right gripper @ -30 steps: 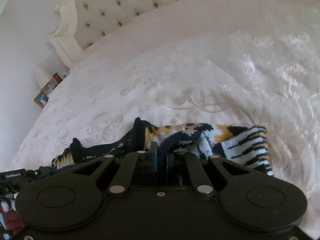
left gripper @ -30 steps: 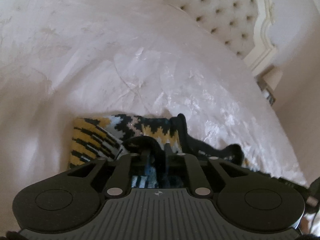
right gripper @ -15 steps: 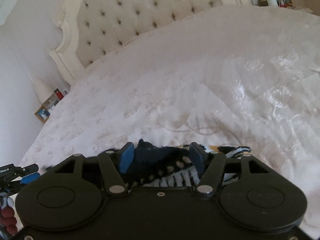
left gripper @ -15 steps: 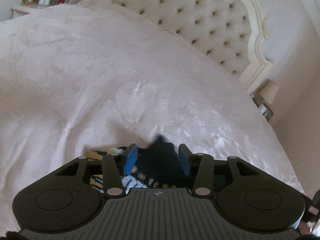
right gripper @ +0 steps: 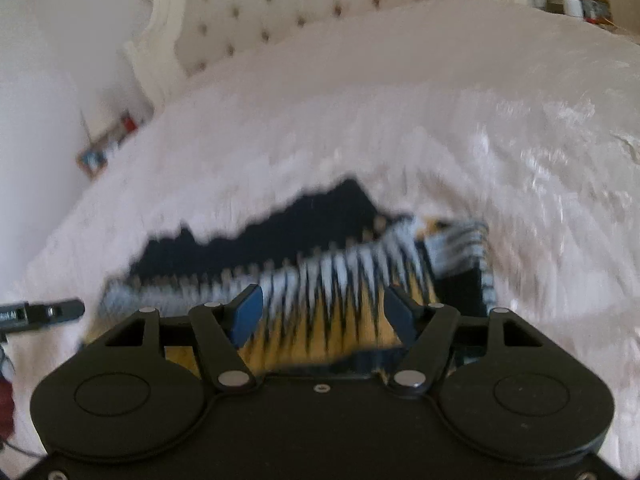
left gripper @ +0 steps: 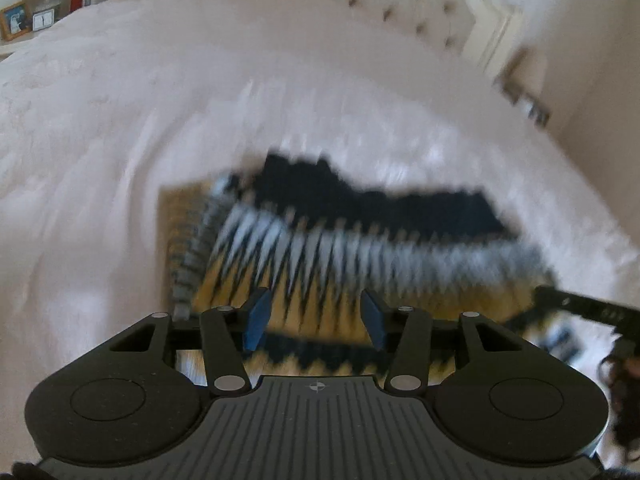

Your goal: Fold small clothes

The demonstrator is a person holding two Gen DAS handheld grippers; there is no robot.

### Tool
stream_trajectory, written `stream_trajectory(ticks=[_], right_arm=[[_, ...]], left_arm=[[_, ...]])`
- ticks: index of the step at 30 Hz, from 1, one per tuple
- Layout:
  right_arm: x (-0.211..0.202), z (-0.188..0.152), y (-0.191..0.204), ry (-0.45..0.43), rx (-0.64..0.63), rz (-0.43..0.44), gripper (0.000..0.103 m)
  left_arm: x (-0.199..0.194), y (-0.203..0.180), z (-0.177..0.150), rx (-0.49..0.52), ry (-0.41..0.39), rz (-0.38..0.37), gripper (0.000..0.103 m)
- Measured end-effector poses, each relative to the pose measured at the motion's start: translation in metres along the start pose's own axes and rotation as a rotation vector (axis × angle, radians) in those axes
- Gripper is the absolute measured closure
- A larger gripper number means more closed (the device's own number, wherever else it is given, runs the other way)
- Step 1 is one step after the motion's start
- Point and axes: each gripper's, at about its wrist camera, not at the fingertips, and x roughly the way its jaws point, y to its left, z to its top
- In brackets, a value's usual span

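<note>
Patterned garment (left gripper: pixel 360 248) lies apparently folded on bedspread (left gripper: pixel 120 140).

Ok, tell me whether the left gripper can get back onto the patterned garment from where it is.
Probably yes. The left gripper, jaws opening and clamping nothing, sits just short of the garment, which lies flat on the bed with nothing between them.

Patterned knit garment (left gripper: pixel 352 248), black, white and mustard zigzags, folded flat on white bedspread (left gripper: pixel 120 140), motion-blurred
</note>
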Motion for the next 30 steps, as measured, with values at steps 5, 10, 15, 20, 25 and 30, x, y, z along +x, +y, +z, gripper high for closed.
stream_trajectory(ticks=[5,10,15,20,25,30], right_arm=[[0.01,-0.029,-0.001,0.048,-0.133,-0.131,0.036],[0.01,-0.045,0.003,0.016,-0.231,-0.159,0.037],[0.011,-0.049,-0.008,-0.016,-0.196,-0.122,0.037],[0.006,-0.058,-0.01,-0.066,-0.192,-0.09,0.037],[0.004,-0.067,-0.016,-0.12,-0.175,-0.058,0.036],[0.001,-0.07,-0.022,-0.148,-0.145,-0.017,0.034]], left_arm=[[0.016,0.005,-0.026,0.074,0.021,0.079,0.056],[0.019,-0.004,-0.033,0.129,0.013,0.129,0.056],[0.021,-0.011,-0.036,0.126,0.005,0.155,0.055],[0.024,-0.02,-0.041,0.15,-0.005,0.203,0.053],[0.029,-0.028,-0.039,0.166,0.005,0.252,0.052],[0.031,-0.034,-0.038,0.178,0.018,0.288,0.052]])
